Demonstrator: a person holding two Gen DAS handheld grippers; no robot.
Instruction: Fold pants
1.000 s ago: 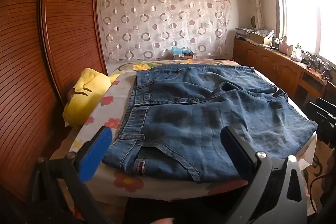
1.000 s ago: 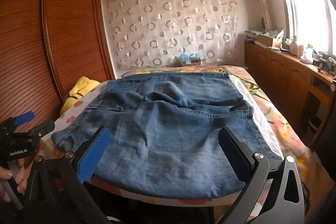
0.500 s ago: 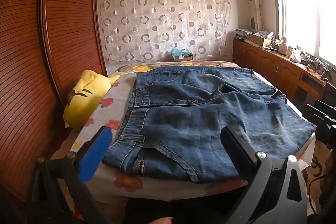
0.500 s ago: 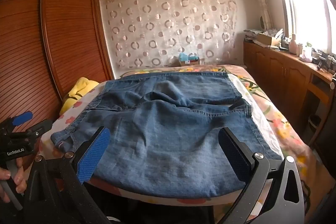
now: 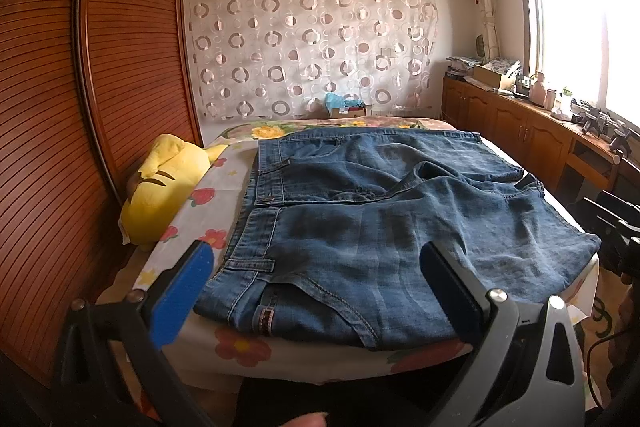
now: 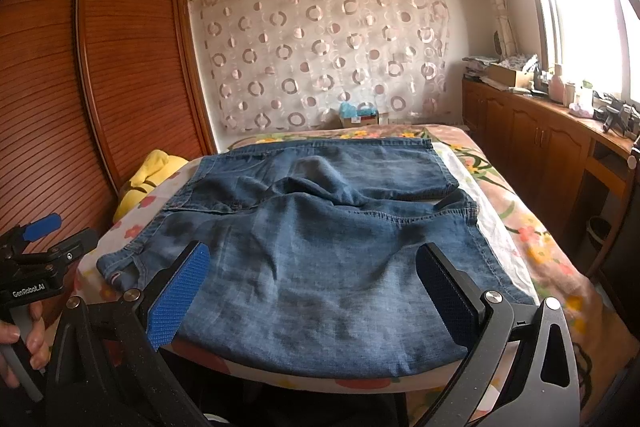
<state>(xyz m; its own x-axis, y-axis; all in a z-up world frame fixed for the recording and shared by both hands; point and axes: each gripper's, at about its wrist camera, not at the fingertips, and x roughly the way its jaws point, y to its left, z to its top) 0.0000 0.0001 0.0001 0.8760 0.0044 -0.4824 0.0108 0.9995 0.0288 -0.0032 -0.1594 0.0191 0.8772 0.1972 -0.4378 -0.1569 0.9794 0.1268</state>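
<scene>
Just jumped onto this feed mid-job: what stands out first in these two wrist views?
The blue jeans dominate, spread across the floral bedsheet, waistband to the left, cuffs to the right. Both the left gripper and the right gripper are open at the near bed edge, holding nothing. A yellow plush toy lies at the bed's left side by the wooden wardrobe.
</scene>
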